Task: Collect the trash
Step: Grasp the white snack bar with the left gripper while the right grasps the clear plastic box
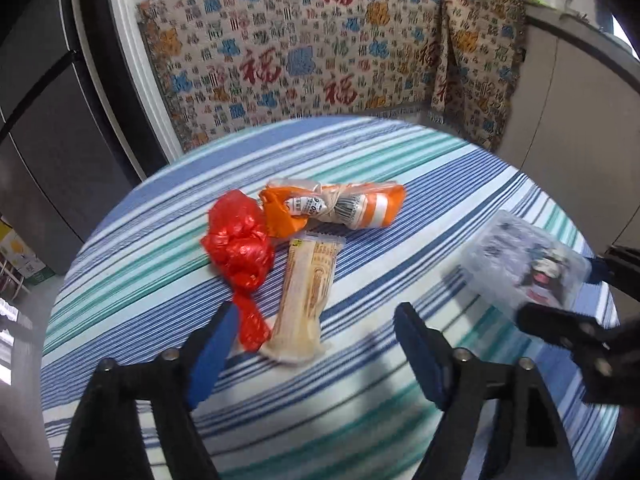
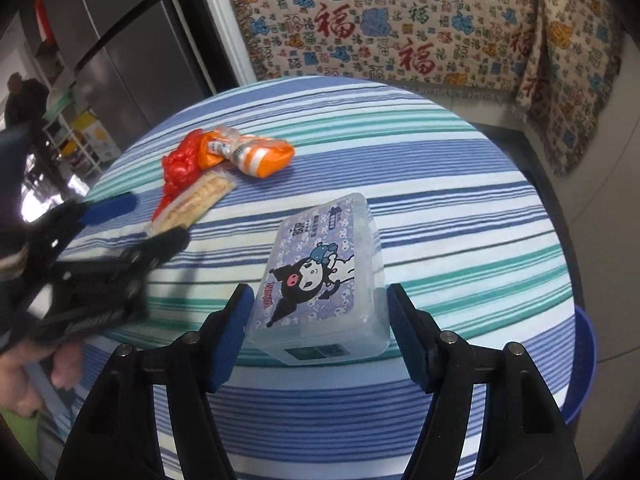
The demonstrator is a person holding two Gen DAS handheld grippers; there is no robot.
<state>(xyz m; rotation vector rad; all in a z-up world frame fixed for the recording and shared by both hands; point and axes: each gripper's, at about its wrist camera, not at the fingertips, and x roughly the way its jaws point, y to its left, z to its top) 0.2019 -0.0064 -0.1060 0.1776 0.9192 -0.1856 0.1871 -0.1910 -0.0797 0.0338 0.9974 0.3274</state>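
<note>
- Left wrist view: my left gripper (image 1: 312, 344) hangs over the striped tablecloth (image 1: 400, 168) with its jaws apart and nothing pressed between the blue pads (image 1: 212, 354).
- The near end of a beige snack wrapper (image 1: 306, 296) lies between those fingers, flat on the cloth, touching neither pad that I can see.
- A crumpled red plastic bag (image 1: 238, 252) lies just left of the wrapper, touching it.
- An orange and white packet (image 1: 336, 206) lies behind both, against the red bag.
- Right wrist view: my right gripper (image 2: 318, 332) has its fingers on either side of a clear plastic box (image 2: 320, 280) with a cartoon sticker on the lid.
- The right pad looks pressed to the box wall; the left pad sits at its corner, so I cannot tell whether the box is truly clamped.
- The box sits near the table's front edge, well apart from the three pieces of trash.
- A patterned blanket (image 2: 420, 28) hangs behind the table.
</note>
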